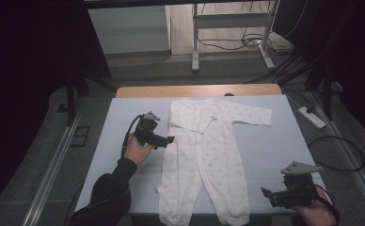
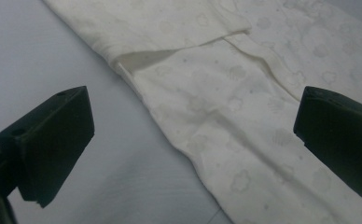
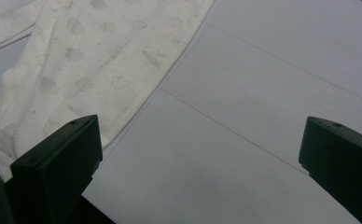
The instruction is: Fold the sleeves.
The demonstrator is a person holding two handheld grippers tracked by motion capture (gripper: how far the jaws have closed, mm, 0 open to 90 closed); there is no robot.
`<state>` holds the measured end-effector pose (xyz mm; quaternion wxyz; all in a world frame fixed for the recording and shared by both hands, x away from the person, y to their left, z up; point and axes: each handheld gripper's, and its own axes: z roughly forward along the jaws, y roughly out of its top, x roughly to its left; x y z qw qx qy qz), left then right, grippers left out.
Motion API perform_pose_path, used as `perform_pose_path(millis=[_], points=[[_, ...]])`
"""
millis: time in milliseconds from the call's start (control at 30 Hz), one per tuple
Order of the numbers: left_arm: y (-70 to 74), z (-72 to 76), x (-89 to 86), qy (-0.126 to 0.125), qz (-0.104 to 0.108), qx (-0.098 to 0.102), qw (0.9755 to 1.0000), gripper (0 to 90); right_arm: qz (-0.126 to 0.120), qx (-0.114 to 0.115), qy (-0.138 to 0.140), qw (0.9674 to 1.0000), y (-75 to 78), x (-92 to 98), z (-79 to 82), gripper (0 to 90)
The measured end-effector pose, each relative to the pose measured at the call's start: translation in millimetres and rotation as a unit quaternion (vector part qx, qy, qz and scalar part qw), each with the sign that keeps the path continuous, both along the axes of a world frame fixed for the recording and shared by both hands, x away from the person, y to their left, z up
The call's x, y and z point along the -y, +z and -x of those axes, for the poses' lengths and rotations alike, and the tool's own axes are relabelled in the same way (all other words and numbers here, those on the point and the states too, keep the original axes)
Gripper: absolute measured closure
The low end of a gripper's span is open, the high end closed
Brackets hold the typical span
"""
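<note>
The right tongs (image 1: 269,194) hang at the near right corner of the worktop (image 1: 274,141), jaws spread wide and holding nothing; in the right gripper view they frame bare cover sheet, with the hem of the romper's leg (image 3: 76,84) lying off to one side rather than between the jaws. Closing from this position would likely catch nothing, or would pinch the sheet and drag it, since the sheet shows creases or seams just beside the hem. The near ends of the romper's legs (image 1: 204,207) reach the near edge of the worktop, so a careless tug toward the person could pull cloth over the edge. Further in, the left tongs (image 1: 170,140) sit at the left side of the romper (image 1: 209,150), also spread and empty, aimed at the side seam just below the folded-in sleeve (image 2: 170,28). The risk here is judged to be a shallow bite: the jaws straddle the cloth edge and the bare sheet alike, and could take one layer only, leaving the lower layer behind and skewing any fold. The sleeve lies loose across the chest and could slide off if the body is lifted unevenly. At the far right, the other sleeve (image 1: 249,114) remains stretched out flat, so lifting the sides unequally could twist the garment.
</note>
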<state>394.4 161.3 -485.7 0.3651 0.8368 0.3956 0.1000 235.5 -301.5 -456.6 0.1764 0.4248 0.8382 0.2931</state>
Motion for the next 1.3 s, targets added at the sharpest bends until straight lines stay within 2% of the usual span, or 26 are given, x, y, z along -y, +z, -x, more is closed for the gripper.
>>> perform_pose_path(millis=[600, 967, 1300], points=[[2.3, 39.4, -16.4, 0.009, 0.002, 0.003, 1.0000, 0.0, -0.001, 0.001, 0.001, 1.0000, 0.2, -0.7, -0.4, 0.0], [3.8, 66.7, -33.6, 0.022, 0.019, 0.005, 0.9996, 0.0, 0.001, 0.001, 0.004, 1.0000, 0.1, -1.4, -1.6, 0.0], [5.2, 89.7, -47.9, 0.036, 0.024, 0.012, 0.9990, 0.0, -0.002, -0.001, 0.004, 1.0000, 0.2, -1.4, -2.1, 0.0]])
